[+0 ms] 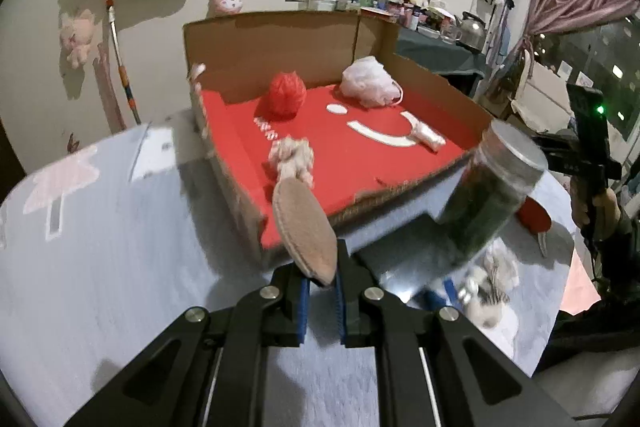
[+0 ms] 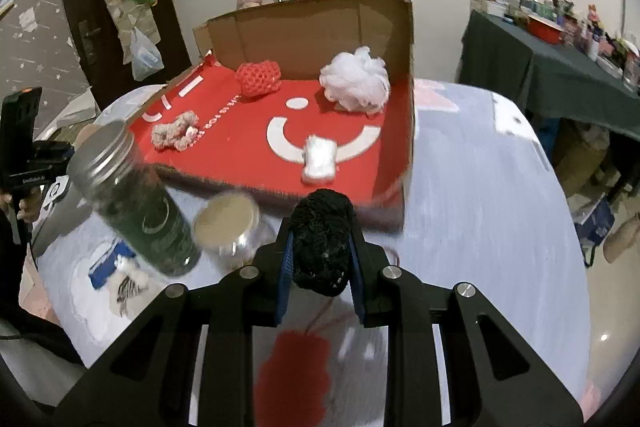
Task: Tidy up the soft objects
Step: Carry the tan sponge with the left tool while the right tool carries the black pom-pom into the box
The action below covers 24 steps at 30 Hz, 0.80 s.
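Note:
A cardboard box with a red floor [image 1: 360,163] [image 2: 240,163] stands on the table. In it lie a red mesh ball [image 1: 285,95] [image 2: 258,77], a white bath pouf [image 1: 370,79] [image 2: 356,81], a white pad [image 2: 319,157] [image 1: 430,137] and a pink scrunchie [image 2: 176,131] [image 1: 294,157]. My left gripper [image 1: 322,281] is shut on a beige round puff [image 1: 304,227], held above the box's near corner. My right gripper [image 2: 320,267] is shut on a black fuzzy object [image 2: 322,239], just before the box's front edge.
A dark jar with a metal lid [image 1: 492,187] [image 2: 132,203] stands by the box front. A round clear container [image 2: 228,223] sits beside it. A small striped plush [image 1: 490,283] [image 2: 128,287] and a red item [image 1: 534,215] [image 2: 292,375] lie on the pale tablecloth.

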Available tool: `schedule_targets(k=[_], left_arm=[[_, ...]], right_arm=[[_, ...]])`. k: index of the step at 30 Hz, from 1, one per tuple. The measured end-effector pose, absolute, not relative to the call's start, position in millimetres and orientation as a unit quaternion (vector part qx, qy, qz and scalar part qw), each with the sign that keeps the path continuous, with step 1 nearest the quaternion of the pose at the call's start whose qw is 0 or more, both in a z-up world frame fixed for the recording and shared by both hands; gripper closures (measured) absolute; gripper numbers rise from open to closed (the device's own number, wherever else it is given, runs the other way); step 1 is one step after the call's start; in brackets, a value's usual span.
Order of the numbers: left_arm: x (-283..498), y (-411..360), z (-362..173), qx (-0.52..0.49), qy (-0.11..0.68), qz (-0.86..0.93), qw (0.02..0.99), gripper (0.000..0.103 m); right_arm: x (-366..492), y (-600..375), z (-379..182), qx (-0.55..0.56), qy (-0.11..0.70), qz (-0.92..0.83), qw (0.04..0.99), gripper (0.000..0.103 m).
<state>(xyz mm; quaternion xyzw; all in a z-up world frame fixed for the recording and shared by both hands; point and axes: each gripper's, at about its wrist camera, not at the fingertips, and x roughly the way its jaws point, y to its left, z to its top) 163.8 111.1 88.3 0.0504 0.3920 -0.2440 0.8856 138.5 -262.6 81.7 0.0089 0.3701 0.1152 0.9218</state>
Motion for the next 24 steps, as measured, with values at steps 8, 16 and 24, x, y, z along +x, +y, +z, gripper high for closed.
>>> schedule_targets(k=[8, 16, 24], left_arm=[[205, 82, 101, 0.047, 0.407, -0.272, 0.871, 0.092], [256, 50, 104, 0.026, 0.451, -0.272, 0.849, 0.092], [315, 35, 91, 0.009, 0.496, -0.238, 0.835, 0.092]], right_arm=[[189, -252, 95, 0.022, 0.382, 0.156, 0.911, 0.08], [253, -233, 94, 0.019, 0.429, 0.146, 0.891, 0.08], [321, -229, 66, 0.008, 0.506, 0.085, 0.858, 0.08]])
